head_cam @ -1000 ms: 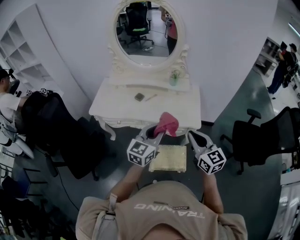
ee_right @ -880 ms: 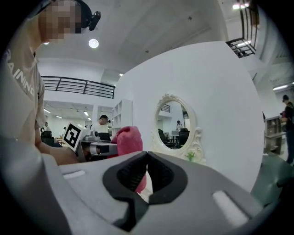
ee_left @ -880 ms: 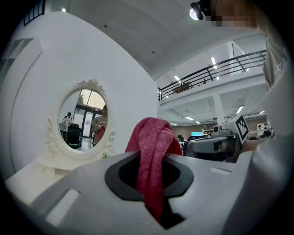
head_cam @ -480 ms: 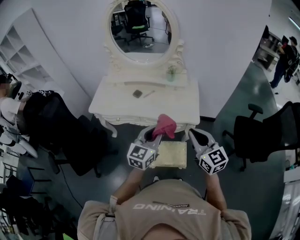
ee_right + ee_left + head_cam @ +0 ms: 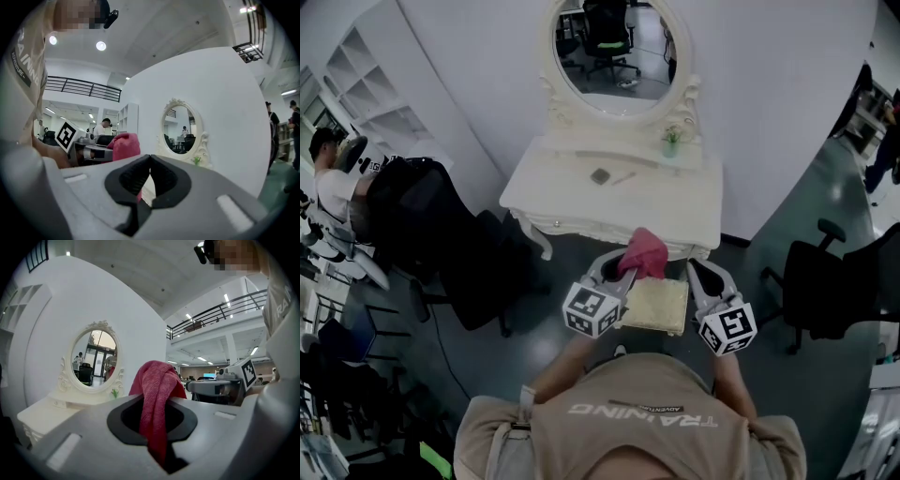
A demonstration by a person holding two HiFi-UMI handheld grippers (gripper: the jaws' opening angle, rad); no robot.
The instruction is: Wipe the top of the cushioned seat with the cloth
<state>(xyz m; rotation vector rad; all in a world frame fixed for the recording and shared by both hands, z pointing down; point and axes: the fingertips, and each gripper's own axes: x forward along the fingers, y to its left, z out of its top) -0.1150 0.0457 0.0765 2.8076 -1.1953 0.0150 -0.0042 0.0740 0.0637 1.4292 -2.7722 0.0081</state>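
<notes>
1. Fingers (image 5: 89,432) of the left gripper (image 5: 157,401) are clamping a fold of the cloth (image 5: 157,387). One bunch is standing up above them and a tail is drooping down through the gap.
2. The right gripper (image 5: 150,158) is carrying nothing. Its fingers are pressing together at the tips, and the pink showing behind them is the cloth in the other gripper.
3. In the head view, the cloth (image 5: 645,253) is sitting bunched over the far edge of the cushioned seat (image 5: 656,307), just in front of the vanity tabletop (image 5: 581,202). Whether it is touching the cushion cannot be told from there. The left gripper view is looking level toward the mirror (image 5: 91,359), which suggests the cloth is being held up in the air.
4. Judging by this, the wiping is not under way yet: the cloth is gathered in a lump, not spread flat, and the whole seat top seems left to do. The left gripper (image 5: 619,267) and right gripper (image 5: 703,274) are flanking the seat.
5. The cloth is looking soft and nubby, like terry or microfibre, in a red-pink shade, and it is folding limply. The seat top is showing as a pale yellowish, roughly square pad with a fine woven or quilted texture. The tabletop is looking hard, smooth and cream-white, with curved edges.
</notes>
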